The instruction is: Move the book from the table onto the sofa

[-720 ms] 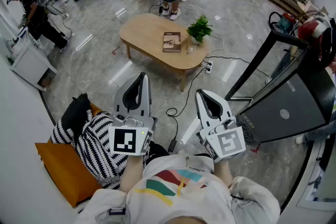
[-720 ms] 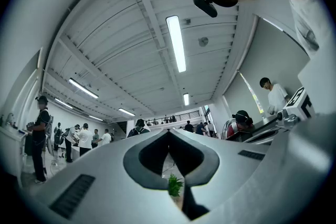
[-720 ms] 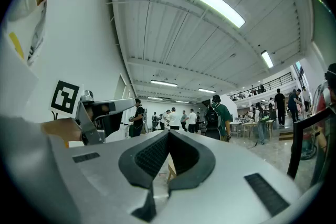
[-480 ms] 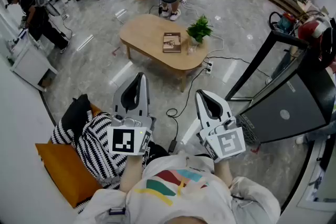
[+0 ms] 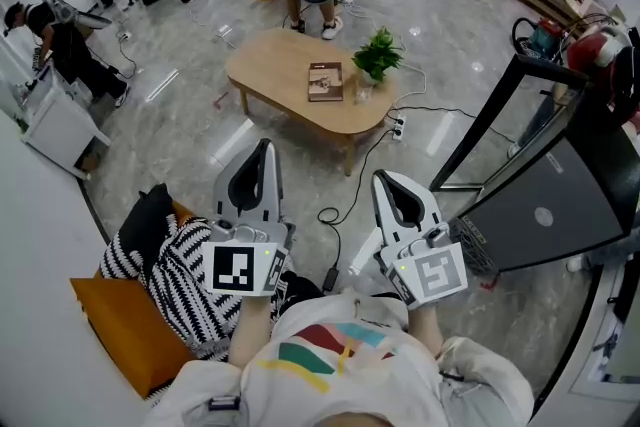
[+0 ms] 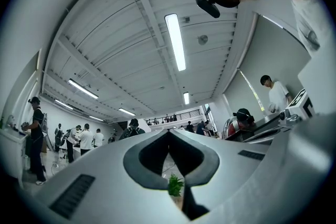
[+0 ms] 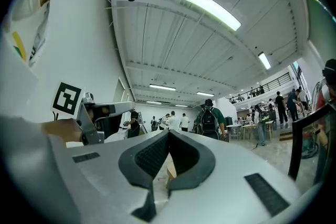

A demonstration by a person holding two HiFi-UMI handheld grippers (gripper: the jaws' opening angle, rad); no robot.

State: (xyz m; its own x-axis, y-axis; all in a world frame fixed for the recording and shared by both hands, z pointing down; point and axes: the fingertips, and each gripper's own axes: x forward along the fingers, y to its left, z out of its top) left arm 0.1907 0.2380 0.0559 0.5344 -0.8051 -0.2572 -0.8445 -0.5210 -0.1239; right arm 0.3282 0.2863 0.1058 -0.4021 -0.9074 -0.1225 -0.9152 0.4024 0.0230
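2 tongs (image 5: 265, 147) (image 5: 385, 177), book (image 5: 326, 81) well ahead

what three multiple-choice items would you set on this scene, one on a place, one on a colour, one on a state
1. Where does the book lie? A on the floor; B on the wooden table, beside the potted plant; C on a chair.
2. What colour is the cushion at the person's left? A orange; B blue; C green.
3. How do the fingers of the left gripper and the right gripper stand? A wide open; B shut on the book; C shut, with nothing between them.
Key: 1 B, the head view shows it flat on the tabletop next to the plant; 2 A, its bare corner is orange; 3 C, each gripper view shows its tips meeting on nothing.
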